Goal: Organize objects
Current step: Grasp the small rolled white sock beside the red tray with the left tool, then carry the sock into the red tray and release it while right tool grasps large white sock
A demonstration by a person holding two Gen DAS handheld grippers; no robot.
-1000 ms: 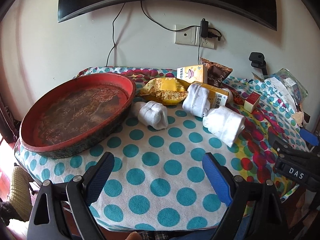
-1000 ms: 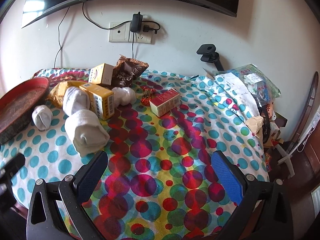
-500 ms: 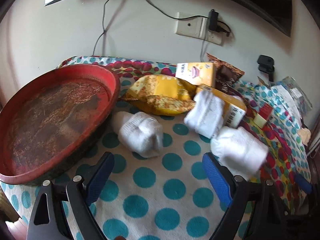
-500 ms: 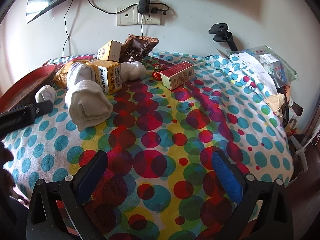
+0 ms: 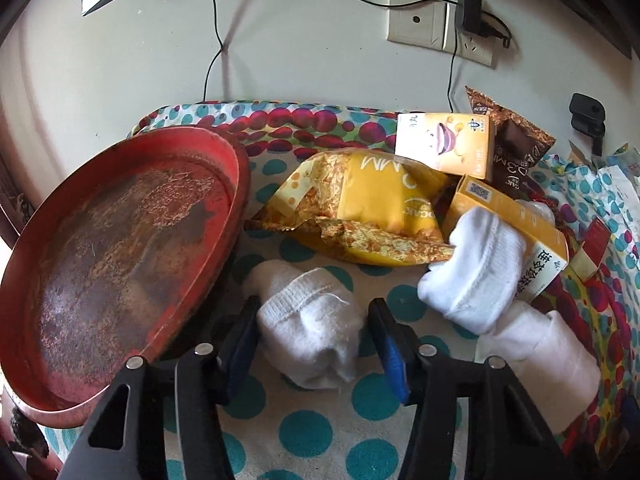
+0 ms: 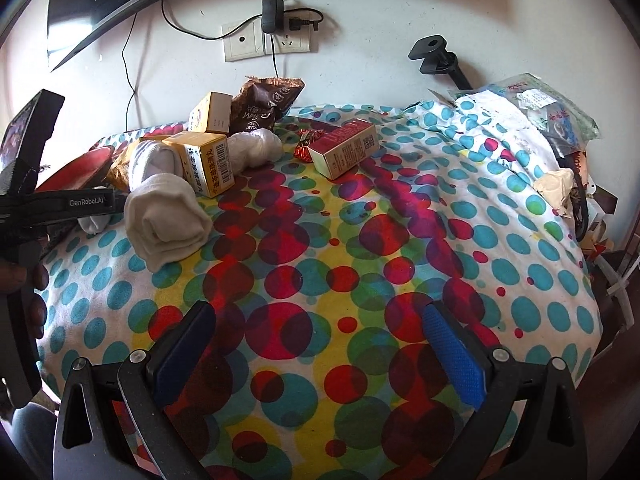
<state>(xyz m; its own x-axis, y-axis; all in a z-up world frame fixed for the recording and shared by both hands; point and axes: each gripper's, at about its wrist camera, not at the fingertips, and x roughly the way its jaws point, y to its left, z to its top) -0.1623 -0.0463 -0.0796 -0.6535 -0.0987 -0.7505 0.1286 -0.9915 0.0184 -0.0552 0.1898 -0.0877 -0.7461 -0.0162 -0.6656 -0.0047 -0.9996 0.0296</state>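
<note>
Sock roll (image 5: 310, 336) between left fingers (image 5: 240, 340)

wrist views face wall, share socks (image 5: 310, 332)

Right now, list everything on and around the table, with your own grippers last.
rolled socks: four, white, mid-table; one between the left fingers
tray: one, red, worn, left side
snack bag: one, yellow, beside tray
snack bag: one, brown, by the wall
boxes: two, yellow, among the socks
box: one, red, mid-table
candy wrapper: one, red, beside red box
tablecloth: one, polka-dot
wall socket with charger: one, white
clamp mount: one, black, far right
left gripper: straddling a sock, not closed
right gripper: open, empty
</note>
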